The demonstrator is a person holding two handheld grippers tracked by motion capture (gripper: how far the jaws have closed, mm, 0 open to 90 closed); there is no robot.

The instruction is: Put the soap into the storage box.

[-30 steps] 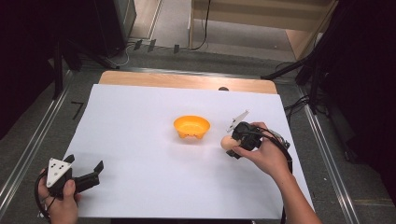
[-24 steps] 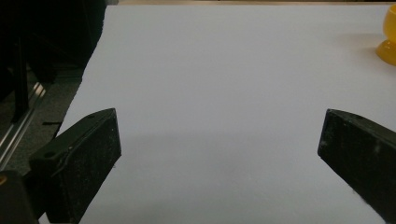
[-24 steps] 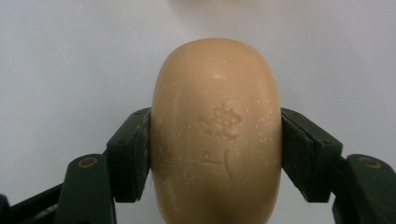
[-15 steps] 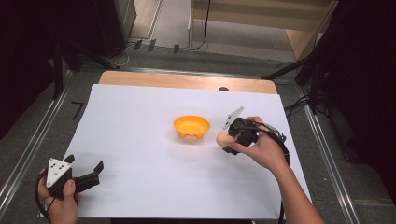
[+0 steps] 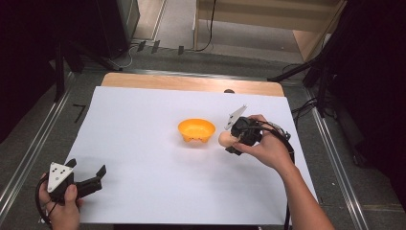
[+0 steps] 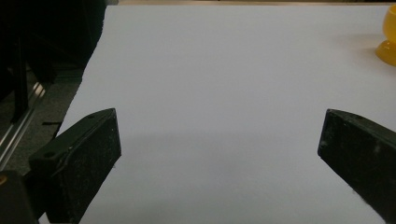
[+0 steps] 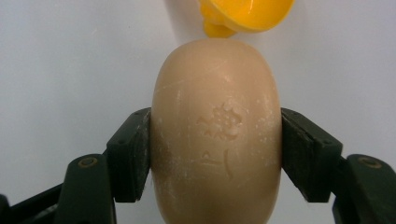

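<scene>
My right gripper (image 5: pixel 228 140) is shut on a tan oval bar of soap (image 5: pixel 224 139), held just right of the small orange bowl (image 5: pixel 196 130) and a little above the white sheet. In the right gripper view both black pads press the sides of the soap (image 7: pixel 217 135), which bears a stamped mark, and the orange bowl (image 7: pixel 245 16) lies just beyond it. My left gripper (image 5: pixel 95 175) rests at the near left of the sheet, its jaws wide apart with nothing between them. From the left gripper view, the orange bowl (image 6: pixel 388 37) sits at the far right edge.
A white sheet (image 5: pixel 143 158) covers most of the wooden table (image 5: pixel 191 82). Metal rails run along both sides of the table, and dark stands and cables lie on the floor beyond its far edge.
My right gripper with the soap has shifted slightly left, toward the orange bowl. The left gripper has kept still.
</scene>
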